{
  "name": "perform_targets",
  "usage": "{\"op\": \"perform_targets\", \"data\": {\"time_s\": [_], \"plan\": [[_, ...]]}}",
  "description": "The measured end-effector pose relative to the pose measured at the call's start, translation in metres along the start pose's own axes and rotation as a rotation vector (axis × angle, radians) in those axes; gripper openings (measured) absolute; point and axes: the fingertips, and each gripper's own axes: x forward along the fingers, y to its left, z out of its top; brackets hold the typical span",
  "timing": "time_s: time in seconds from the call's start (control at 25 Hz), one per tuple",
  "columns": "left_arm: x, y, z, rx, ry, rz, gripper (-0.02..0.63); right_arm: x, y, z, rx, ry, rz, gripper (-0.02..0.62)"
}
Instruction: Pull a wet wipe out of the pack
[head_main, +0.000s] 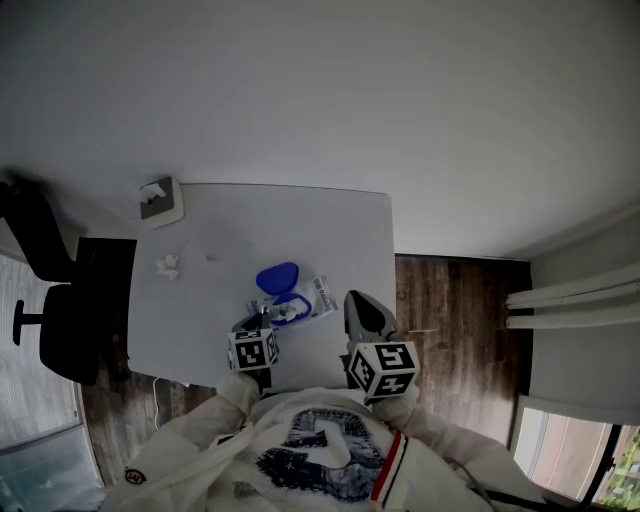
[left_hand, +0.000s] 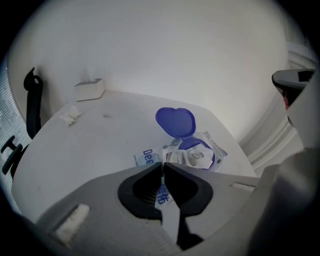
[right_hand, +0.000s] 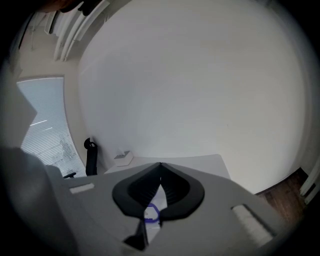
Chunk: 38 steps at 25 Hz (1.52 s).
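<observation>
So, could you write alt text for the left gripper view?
The left gripper, jaws closed, is at the near edge of a wet wipe pack on a white table. The pack's blue lid stands open and a wipe shows in the opening. A white box stands far behind.

Glossy plastic lid (left_hand: 174, 121), matt table (left_hand: 100, 147) (probably laminate).

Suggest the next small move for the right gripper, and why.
Probably open the right gripper and bring it to the wipe: the lid is flipped open, the wipe shows in the pack opening, and that gripper is shut, off to the side.
</observation>
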Motion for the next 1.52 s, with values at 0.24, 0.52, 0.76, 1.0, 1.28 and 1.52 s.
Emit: {"op": "perform_targets", "data": {"time_s": [0.24, 0.52, 0.76, 1.0, 1.28, 1.52], "plan": [[-0.001, -0.001, -0.001, -0.005, -0.005, -0.010, 0.026, 0.006, 0.006, -0.007, -0.012, 0.036, 0.013, 0.074], [-0.001, 0.001, -0.004, -0.013, -0.004, -0.016, 0.026, 0.010, 0.009, -0.014, -0.002, 0.067, 0.020, 0.155], [-0.002, -0.001, -0.003, -0.018, -0.015, -0.030, 0.026, 0.022, 0.021, -0.037, -0.024, 0.143, 0.088, 0.249], [-0.004, -0.003, -0.004, -0.026, -0.017, -0.036, 0.026, 0.043, 0.031, -0.077, -0.087, 0.252, 0.143, 0.284], [-0.008, -0.003, -0.003, -0.037, -0.025, -0.033, 0.026, 0.069, 0.037, -0.121, -0.140, 0.364, 0.175, 0.279], [-0.008, -0.002, -0.003, -0.039, -0.021, -0.027, 0.028, 0.087, 0.049, -0.157, -0.207, 0.460, 0.229, 0.284]]}}
